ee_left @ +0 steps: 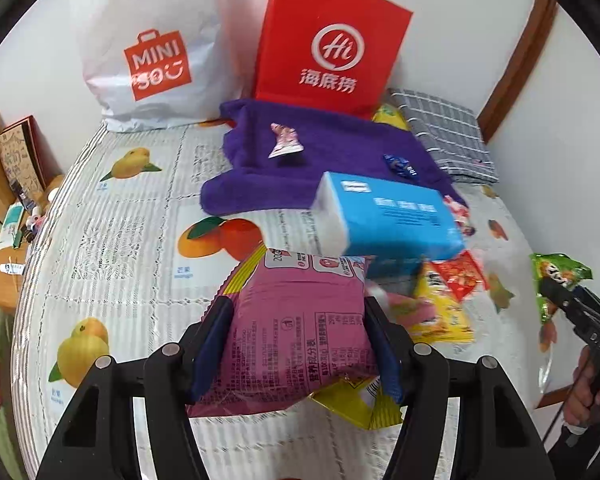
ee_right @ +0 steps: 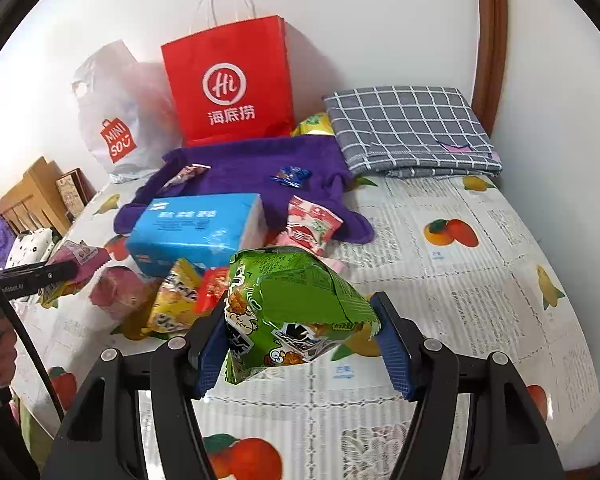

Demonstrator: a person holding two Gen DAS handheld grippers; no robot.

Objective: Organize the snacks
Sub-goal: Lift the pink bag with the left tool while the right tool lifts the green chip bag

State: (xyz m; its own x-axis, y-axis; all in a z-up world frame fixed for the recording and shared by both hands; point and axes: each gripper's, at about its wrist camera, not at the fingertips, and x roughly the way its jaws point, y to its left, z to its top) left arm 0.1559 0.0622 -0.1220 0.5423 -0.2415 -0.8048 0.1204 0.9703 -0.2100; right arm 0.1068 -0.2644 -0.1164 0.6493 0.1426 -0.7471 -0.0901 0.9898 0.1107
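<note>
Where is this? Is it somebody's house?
Probably a room in a home. A table with a fruit-print cloth stands against a white wall, holding shopping bags, a folded checked cloth and snack packets.

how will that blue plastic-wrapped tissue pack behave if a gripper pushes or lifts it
The blue plastic-wrapped tissue pack looks soft and blocky, so it would probably dent under a squeeze, not resist. Its glossy film may be slippery. It rests tilted on a pile of snack packets, so a push would likely slide or tip it, not roll it.
</note>
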